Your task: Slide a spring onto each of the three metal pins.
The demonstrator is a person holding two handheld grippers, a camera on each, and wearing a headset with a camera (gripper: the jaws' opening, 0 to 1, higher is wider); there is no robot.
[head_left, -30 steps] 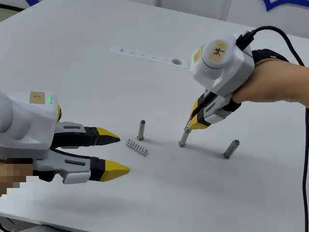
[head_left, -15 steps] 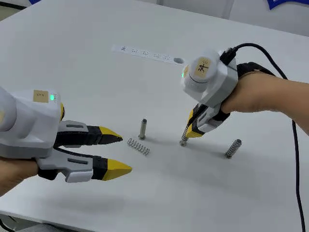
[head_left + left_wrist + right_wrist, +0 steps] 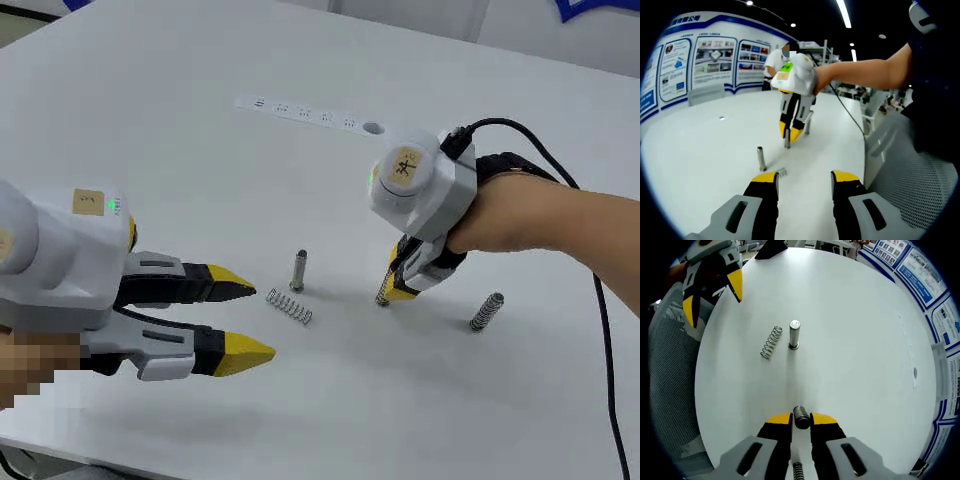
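Three metal pins stand on the white table (image 3: 150,120). The left pin (image 3: 299,270) (image 3: 794,334) (image 3: 760,158) is bare, and a loose spring (image 3: 289,306) (image 3: 771,342) (image 3: 781,172) lies just beside it. My right gripper (image 3: 398,287) (image 3: 801,421) is shut on a spring (image 3: 801,417), held low over the middle pin (image 3: 382,297) (image 3: 787,143). The right pin (image 3: 485,311) carries a spring. My left gripper (image 3: 257,320) (image 3: 805,177) hovers open to the left of the loose spring, with nothing between its fingers.
A white power strip (image 3: 310,113) lies at the far side of the table. A black cable (image 3: 605,330) trails from the right gripper along the table's right side. The table's near edge runs under my left gripper.
My right gripper has come down along the middle pin with the spring and now sits close to the table. The left gripper has stayed about where it was.
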